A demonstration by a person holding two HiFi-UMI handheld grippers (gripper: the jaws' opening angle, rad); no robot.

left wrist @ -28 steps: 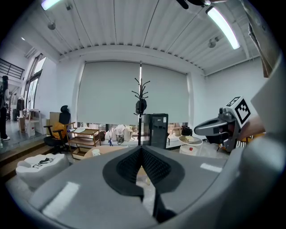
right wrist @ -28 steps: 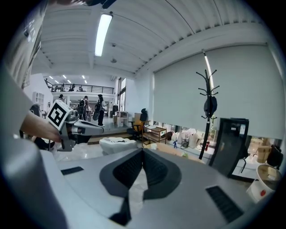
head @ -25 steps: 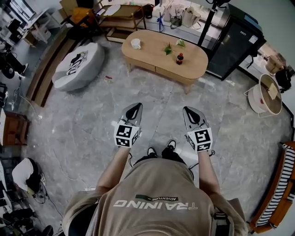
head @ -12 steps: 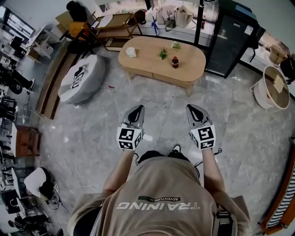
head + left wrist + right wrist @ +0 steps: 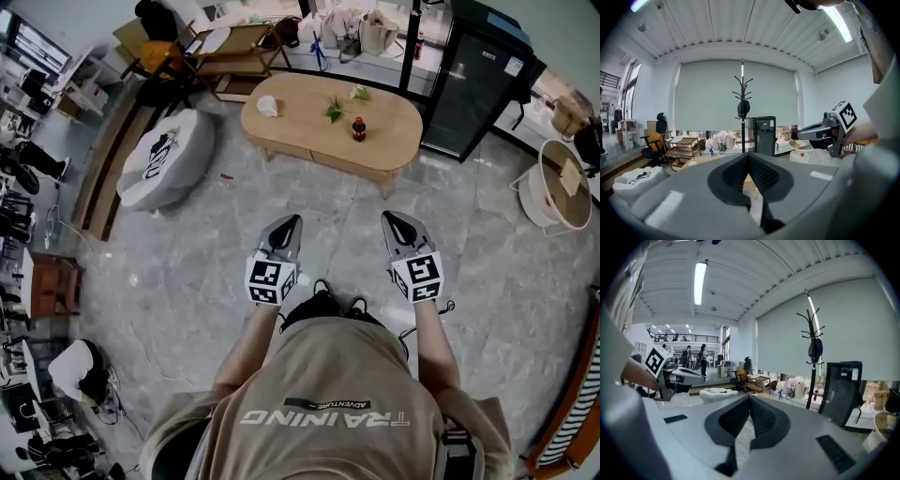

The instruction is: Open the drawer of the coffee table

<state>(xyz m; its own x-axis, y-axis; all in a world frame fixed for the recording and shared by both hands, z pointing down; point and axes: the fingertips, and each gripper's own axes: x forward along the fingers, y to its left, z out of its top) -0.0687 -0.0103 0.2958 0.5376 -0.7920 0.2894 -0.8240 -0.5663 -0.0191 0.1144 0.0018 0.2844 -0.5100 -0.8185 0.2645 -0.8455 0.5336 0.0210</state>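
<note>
With the left gripper (image 5: 288, 225) and right gripper (image 5: 394, 219) both showing fingers pressed together on nothing, well short of the coffee table (image 5: 300, 112) across the floor, arriving like this risks merely bumping its closed drawer (image 5: 342, 160) front.

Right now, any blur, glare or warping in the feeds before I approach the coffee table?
Head view: sharp, coffee table crisp, though fisheye bends the room's edges. Left gripper view: strong fisheye, black corners, ceiling strip light blown out at upper right. Right gripper view: same warping and dark rim, ceiling tube light glaring at upper left.
</note>
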